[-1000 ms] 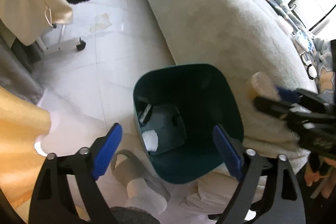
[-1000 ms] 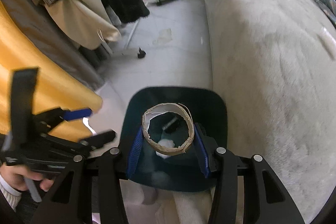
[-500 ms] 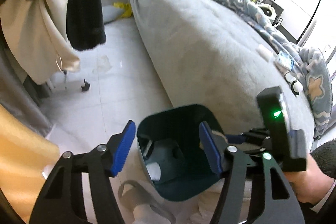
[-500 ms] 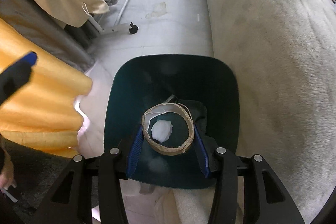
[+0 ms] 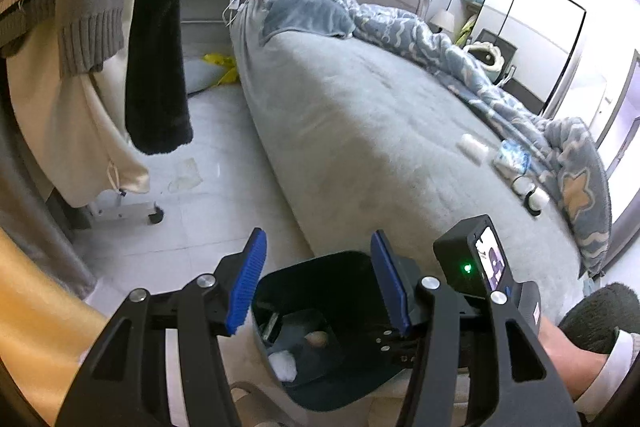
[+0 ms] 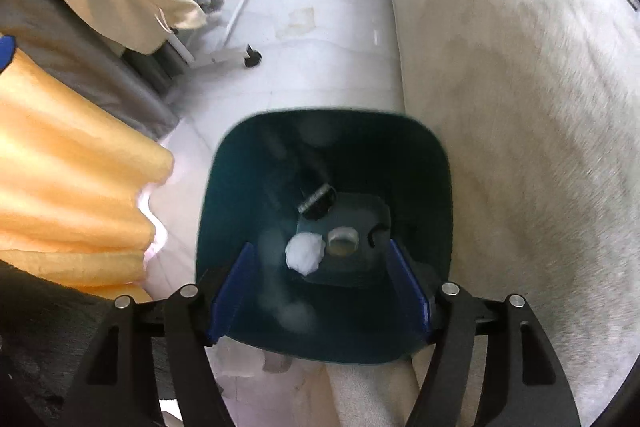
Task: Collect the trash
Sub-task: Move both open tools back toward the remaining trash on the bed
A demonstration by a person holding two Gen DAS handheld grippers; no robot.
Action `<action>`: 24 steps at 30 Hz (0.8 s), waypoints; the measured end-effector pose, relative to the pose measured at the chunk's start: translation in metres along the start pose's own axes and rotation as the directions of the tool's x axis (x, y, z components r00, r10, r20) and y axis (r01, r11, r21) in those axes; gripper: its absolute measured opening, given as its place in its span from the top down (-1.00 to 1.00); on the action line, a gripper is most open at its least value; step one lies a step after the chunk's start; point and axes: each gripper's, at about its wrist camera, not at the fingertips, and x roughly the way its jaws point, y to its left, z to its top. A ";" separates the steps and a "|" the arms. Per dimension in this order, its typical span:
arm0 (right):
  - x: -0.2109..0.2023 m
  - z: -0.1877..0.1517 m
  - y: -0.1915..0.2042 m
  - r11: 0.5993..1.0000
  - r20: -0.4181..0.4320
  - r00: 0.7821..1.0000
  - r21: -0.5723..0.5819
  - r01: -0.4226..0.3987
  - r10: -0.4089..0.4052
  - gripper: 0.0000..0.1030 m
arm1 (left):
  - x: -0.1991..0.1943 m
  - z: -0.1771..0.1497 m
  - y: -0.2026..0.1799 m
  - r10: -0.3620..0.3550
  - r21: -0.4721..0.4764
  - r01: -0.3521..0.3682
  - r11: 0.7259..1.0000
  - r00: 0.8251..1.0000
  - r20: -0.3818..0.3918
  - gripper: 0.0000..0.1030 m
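Smooth dark-teal plastic bin (image 6: 248,187), fuzzy grey bedcover (image 5: 360,131), glossy white floor tiles (image 6: 320,67), fluffy white wad (image 6: 304,253)

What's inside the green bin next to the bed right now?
The bin holds a white wad of tissue, a cardboard tube lying beside it seen end-on, and a dark flat scrap toward the far side. Its near inner wall is hidden behind the right gripper's fingers.

Black hand-held gripper (image 6: 320,291), blue finger pads (image 6: 230,293), silver screws.

The bin (image 6: 324,147) stands on the floor (image 6: 320,67) against the bed (image 6: 520,107), a tissue ball (image 6: 304,253) inside.
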 end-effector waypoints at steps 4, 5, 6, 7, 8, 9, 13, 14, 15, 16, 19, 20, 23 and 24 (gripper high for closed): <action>-0.023 0.005 0.004 1.000 0.066 0.998 -0.023 0.000 0.001 -0.36 | -0.007 0.007 -0.007 -0.022 0.011 0.022 1.000 0.999 0.032 -0.10; -0.031 0.007 0.004 1.000 0.091 0.996 -0.028 0.001 0.001 -0.36 | -0.009 0.009 -0.009 -0.026 0.015 0.026 1.000 0.999 0.041 -0.10; -0.038 0.009 0.003 0.999 0.112 0.994 -0.034 0.006 -0.003 -0.36 | -0.010 0.011 -0.012 -0.029 0.020 0.028 0.999 0.998 0.047 -0.10; -0.044 0.011 0.004 0.999 0.132 0.991 -0.041 0.012 -0.006 -0.37 | -0.011 0.014 -0.016 -0.027 0.031 0.025 0.999 0.998 0.056 -0.10; -0.052 0.012 0.003 0.999 0.154 0.988 -0.051 0.019 -0.011 -0.37 | -0.012 0.015 -0.018 -0.025 0.039 0.022 0.999 0.998 0.060 -0.10; -0.059 0.013 0.002 0.998 0.172 0.985 -0.056 0.022 -0.012 -0.37 | -0.012 0.017 -0.021 -0.023 0.048 0.020 0.999 0.998 0.065 -0.13; -0.082 0.014 -0.010 0.997 0.229 0.973 -0.068 0.034 -0.018 -0.38 | -0.013 0.025 -0.034 -0.032 0.078 0.026 0.997 0.996 0.085 -0.15; -0.089 0.014 -0.014 0.997 0.244 0.969 -0.070 0.042 -0.024 -0.38 | -0.012 0.027 -0.037 -0.035 0.084 0.028 0.996 0.995 0.089 -0.16; -0.094 0.013 -0.018 0.997 0.257 0.966 -0.069 0.046 -0.027 -0.38 | -0.010 0.029 -0.041 -0.038 0.086 0.030 0.996 0.995 0.088 -0.17; -0.101 0.013 -0.025 0.997 0.272 0.962 -0.065 0.051 -0.032 -0.39 | -0.009 0.030 -0.045 -0.040 0.086 0.033 0.996 0.995 0.087 -0.17; -0.112 0.010 -0.039 0.997 0.295 0.954 -0.054 0.063 -0.044 -0.39 | -0.004 0.034 -0.059 -0.044 0.101 0.035 0.994 0.995 0.094 -0.17; -0.116 0.010 -0.045 0.996 0.303 0.951 -0.052 0.072 -0.053 -0.39 | -0.003 0.036 -0.065 -0.045 0.111 0.035 0.993 0.994 0.095 -0.17; -0.127 0.009 -0.065 0.995 0.321 0.944 -0.039 0.089 -0.072 -0.39 | 0.001 0.040 -0.083 -0.048 0.154 0.033 0.988 0.995 0.092 -0.17; -0.131 0.008 -0.073 0.995 0.326 0.942 -0.029 0.094 -0.079 -0.39 | 0.002 0.040 -0.088 -0.050 0.164 0.035 0.986 0.995 0.091 -0.17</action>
